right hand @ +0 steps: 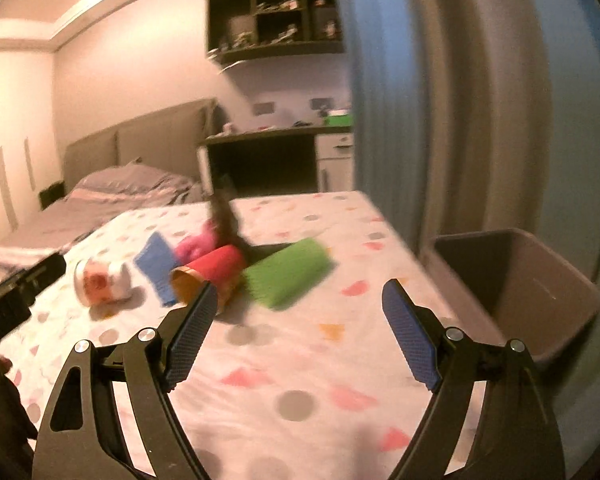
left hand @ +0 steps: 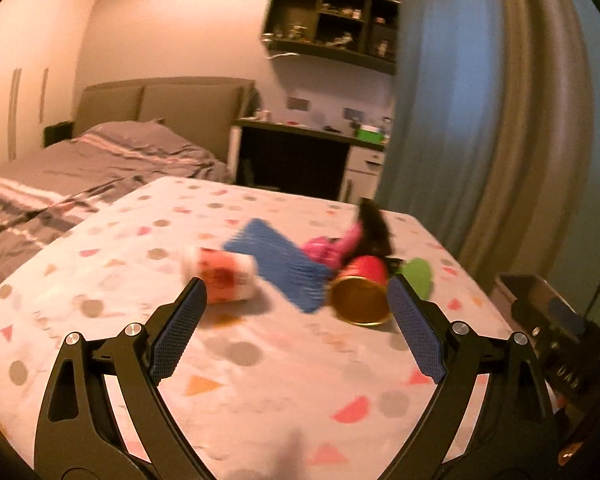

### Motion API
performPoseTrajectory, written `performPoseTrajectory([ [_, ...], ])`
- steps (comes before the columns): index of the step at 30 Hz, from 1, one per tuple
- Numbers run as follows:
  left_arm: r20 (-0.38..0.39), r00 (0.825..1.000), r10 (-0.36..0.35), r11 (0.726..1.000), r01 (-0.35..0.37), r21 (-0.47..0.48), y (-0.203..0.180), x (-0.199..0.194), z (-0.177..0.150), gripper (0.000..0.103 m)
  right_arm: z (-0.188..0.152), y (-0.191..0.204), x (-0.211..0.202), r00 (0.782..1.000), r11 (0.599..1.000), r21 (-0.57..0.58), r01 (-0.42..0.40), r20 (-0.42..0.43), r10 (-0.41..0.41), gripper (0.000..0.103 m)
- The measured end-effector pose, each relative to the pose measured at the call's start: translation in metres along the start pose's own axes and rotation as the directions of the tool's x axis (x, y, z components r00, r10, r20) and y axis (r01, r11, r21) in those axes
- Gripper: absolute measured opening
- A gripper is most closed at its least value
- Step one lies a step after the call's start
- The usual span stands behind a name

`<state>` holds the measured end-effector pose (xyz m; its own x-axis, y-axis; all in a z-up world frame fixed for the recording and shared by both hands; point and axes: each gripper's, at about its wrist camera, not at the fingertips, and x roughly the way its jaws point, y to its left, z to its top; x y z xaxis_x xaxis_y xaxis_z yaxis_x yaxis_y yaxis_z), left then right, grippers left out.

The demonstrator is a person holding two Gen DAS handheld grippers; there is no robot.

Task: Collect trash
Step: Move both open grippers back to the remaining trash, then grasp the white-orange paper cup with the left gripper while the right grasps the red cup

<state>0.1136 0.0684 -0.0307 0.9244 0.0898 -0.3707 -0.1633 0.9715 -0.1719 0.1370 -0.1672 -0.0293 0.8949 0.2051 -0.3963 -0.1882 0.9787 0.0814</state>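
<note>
Trash lies in a cluster on the patterned table (left hand: 260,384): a white and red cup (left hand: 224,276) on its side, a blue packet (left hand: 278,264), a pink wrapper (left hand: 328,250), a red can with a gold end (left hand: 362,292), a green packet (left hand: 418,276) and a dark object (left hand: 374,226). My left gripper (left hand: 296,296) is open, just short of the cup and can. My right gripper (right hand: 296,296) is open and empty, near the can (right hand: 208,276) and green packet (right hand: 288,272). The cup (right hand: 102,282), blue packet (right hand: 156,264) and table (right hand: 300,360) also show there.
A grey bin (right hand: 540,284) stands off the table's right edge. A dark box (left hand: 560,328) sits at the right in the left wrist view. A bed (left hand: 80,168), a desk (left hand: 300,148) and blue curtains (left hand: 480,120) lie beyond.
</note>
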Motion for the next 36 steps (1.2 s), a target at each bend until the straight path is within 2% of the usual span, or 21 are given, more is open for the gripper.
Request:
performPoseTrajectory([
  [6,-0.001,0.998,0.067,0.997,-0.067,-0.038,0.040,0.002,0.004,0.090,0.002,0.036,0.028,0.998,0.997,-0.061,-0.048,-0.043,0.045,0.077],
  [17,-0.026,0.996,0.091,0.995,-0.092,-0.045,0.081,0.023,0.012,0.090,0.001,0.082,0.092,0.985,0.982,-0.187,-0.032,-0.171,0.000,0.063],
  [23,-0.038,0.997,0.073,0.997,-0.074,-0.033,0.090,0.037,0.017,0.090,-0.001,0.088,0.119,0.975,0.975,-0.223,0.005,-0.214,-0.054,0.055],
  [27,-0.071,0.997,0.036,0.999,-0.038,-0.021,0.092,0.053,0.018,0.090,-0.003,0.090,0.133,0.964,0.973,-0.230,-0.001,-0.260,-0.060,0.041],
  [30,-0.120,0.993,-0.005,0.999,0.000,-0.037,0.097,0.070,0.018,0.085,-0.001,0.090,0.138,0.962,0.971,-0.240,0.018,-0.260,-0.082,0.039],
  [32,-0.155,0.987,-0.036,0.998,0.027,-0.059,0.103,0.081,0.018,0.080,-0.001,0.089,0.141,0.959,0.972,-0.235,0.015,-0.272,-0.081,0.032],
  [34,-0.185,0.981,-0.059,0.996,0.045,-0.077,0.108,0.091,0.016,0.070,-0.002,0.089,0.143,0.956,0.972,-0.233,0.007,-0.284,-0.075,0.023],
  [36,-0.214,0.974,-0.080,0.994,0.063,-0.085,0.110,0.099,0.014,0.063,-0.002,0.088,0.145,0.955,0.973,-0.230,0.000,-0.290,-0.069,0.020],
])
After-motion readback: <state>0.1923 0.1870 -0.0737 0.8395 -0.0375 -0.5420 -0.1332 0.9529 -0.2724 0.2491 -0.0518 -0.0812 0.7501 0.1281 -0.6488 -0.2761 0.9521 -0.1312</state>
